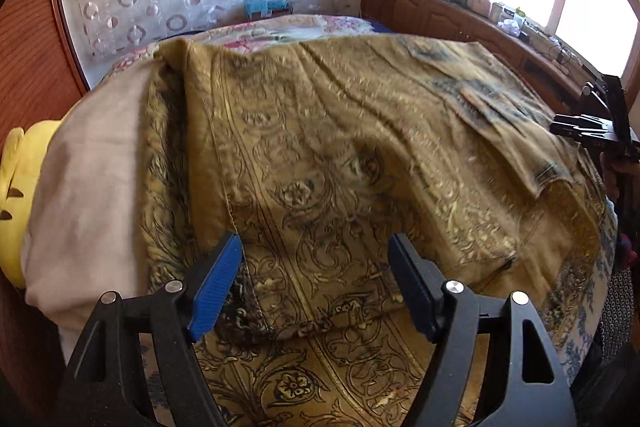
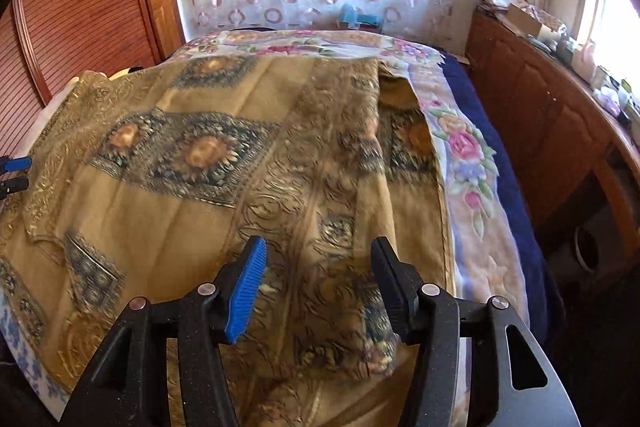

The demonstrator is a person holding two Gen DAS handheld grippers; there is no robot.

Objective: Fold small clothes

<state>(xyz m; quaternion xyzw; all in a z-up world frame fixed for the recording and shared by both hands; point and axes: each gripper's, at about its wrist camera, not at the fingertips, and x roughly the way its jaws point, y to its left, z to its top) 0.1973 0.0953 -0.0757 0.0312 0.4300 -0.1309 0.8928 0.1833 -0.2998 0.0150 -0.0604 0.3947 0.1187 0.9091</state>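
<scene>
A mustard-gold garment (image 1: 340, 147) printed with dark scrollwork lies spread over the bed, its near hem folded over just in front of my left gripper (image 1: 316, 247). That gripper hovers low over the hem with its blue pads wide apart and nothing pressed between them. In the right wrist view the same garment (image 2: 192, 187) shows sunflower panels, and a ridge of it runs up between the fingers of my right gripper (image 2: 320, 247), which is open and does not pinch the fabric. My right gripper (image 1: 592, 125) also shows at the garment's far right edge, and my left gripper (image 2: 14, 173) at its left.
Under the garment lies a floral blanket (image 2: 464, 147) over a blue sheet (image 2: 500, 167). A wooden cabinet (image 2: 560, 131) with clutter runs along the right under a bright window. A pale cloth (image 1: 88, 187) and a yellow plush toy (image 1: 20, 179) lie at the left by a wooden wardrobe (image 2: 88, 11).
</scene>
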